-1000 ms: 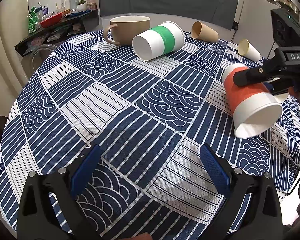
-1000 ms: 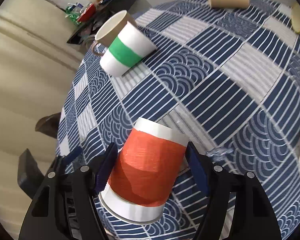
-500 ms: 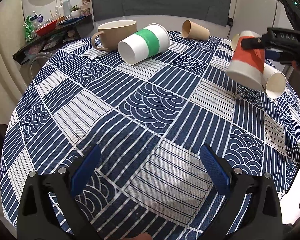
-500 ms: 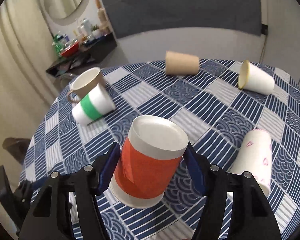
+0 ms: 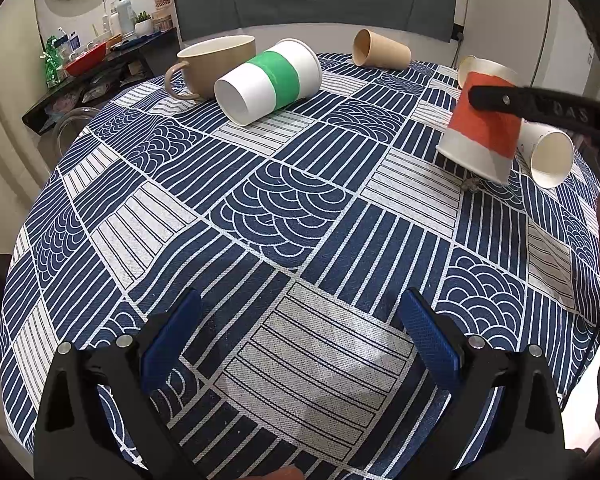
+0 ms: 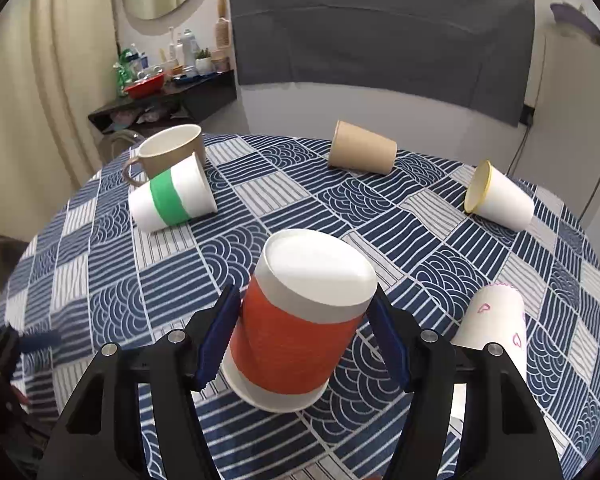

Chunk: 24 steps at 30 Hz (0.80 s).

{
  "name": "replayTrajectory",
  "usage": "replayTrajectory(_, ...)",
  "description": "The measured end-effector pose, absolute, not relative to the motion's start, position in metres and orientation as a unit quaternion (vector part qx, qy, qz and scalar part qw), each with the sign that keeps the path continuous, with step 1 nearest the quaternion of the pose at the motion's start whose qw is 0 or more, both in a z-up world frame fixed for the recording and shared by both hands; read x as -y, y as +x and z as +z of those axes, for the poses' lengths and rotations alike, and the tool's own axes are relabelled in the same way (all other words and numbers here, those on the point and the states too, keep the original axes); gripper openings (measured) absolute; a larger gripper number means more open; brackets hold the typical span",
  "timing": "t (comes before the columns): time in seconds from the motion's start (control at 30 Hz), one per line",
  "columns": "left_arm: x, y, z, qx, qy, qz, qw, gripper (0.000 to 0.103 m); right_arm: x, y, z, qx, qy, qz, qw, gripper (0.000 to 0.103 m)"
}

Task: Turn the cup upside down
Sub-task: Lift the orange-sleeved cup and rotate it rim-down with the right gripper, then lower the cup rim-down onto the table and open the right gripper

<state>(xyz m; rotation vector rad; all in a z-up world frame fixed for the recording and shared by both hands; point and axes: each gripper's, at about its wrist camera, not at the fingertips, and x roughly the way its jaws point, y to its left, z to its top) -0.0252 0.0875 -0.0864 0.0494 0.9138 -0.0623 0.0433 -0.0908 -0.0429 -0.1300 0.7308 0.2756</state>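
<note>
My right gripper [image 6: 302,320] is shut on a white paper cup with an orange band [image 6: 296,328]. The cup is held bottom up, slightly tilted, its rim just above or touching the tablecloth. In the left wrist view the same cup [image 5: 480,132] is at the right side of the table, with the right gripper's finger [image 5: 500,99] across it. My left gripper [image 5: 300,336] is open and empty, low over the near part of the table.
A round table with a blue and white patterned cloth [image 5: 284,200] holds a green-banded cup [image 5: 268,80] on its side, a tan mug [image 5: 216,64], a brown cup [image 5: 380,53], a yellow-rimmed cup [image 6: 498,196] and a pink-heart cup [image 6: 496,328], all lying down except the mug.
The right gripper has turned the orange cup from mouth-forward to bottom up and lowered it toward the cloth. The left gripper has stayed in place.
</note>
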Motion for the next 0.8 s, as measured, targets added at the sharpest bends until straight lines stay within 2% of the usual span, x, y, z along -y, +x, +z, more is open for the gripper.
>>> replayTrajectory(0.2, -0.091, -0.027, -0.081, -0.434, -0.005, -0.023, 0.901, 0.097, 0.080, 0.025, -0.051, -0.357, -0.093, 0.147, 0.918, 0.058)
replayTrajectory(0.53, -0.085, -0.037, -0.074, -0.424, 0.009, -0.009, 0.906, 0.097, 0.077, 0.009, -0.050, -0.352, -0.108, 0.156, 0.917, 0.058)
replayTrajectory(0.63, -0.083, -0.040, -0.071, -0.421, 0.008, -0.009, 0.907, 0.097, 0.082, 0.006, -0.046, -0.351, -0.101, 0.155, 0.918, 0.063)
replayTrajectory(0.8, -0.075, -0.040, -0.066, -0.417, 0.006, -0.015, 0.909, 0.097, 0.093, -0.002, -0.039, -0.341, -0.092, 0.150, 0.924, 0.078)
